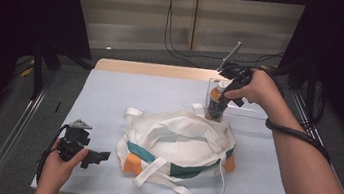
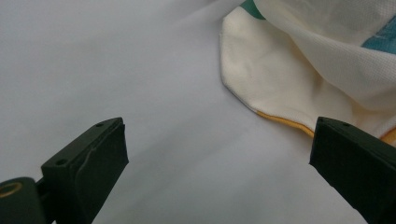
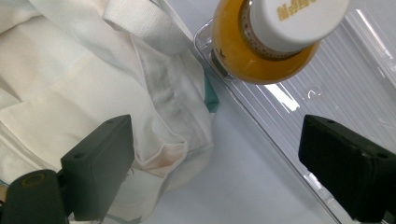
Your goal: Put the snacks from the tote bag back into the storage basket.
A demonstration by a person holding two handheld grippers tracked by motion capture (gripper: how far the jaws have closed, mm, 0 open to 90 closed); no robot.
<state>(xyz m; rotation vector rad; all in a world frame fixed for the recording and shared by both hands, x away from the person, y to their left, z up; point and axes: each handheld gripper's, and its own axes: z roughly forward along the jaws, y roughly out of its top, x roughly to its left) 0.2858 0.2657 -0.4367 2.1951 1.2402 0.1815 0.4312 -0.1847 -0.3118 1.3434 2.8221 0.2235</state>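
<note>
Since right gripper (image 3: pixel 215 154) hangs above bottle (image 3: pixel 266 42) with jaws wide, holding nothing, risk: off-centre descent clips white cap, tips bottle against bin (image 3: pixel 327 93) wall. Bottle upright at near end of clear bin, orange liquid inside, nothing else visible in bin. Bag (image 1: pixel 179 143) on table (image 1: pixel 110 94) touches bin; contents hidden. Left gripper (image 1: pixel 96 156) rests near bag corner, jaws wide, empty.

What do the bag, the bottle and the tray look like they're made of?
Bag: soft woven cloth, matte; it creases and shows a fine weave.
Bottle: probably clear glossy plastic with an orange fill and a white ridged cap.
Tray: clear, ribbed, glossy, likely hard plastic.
</note>
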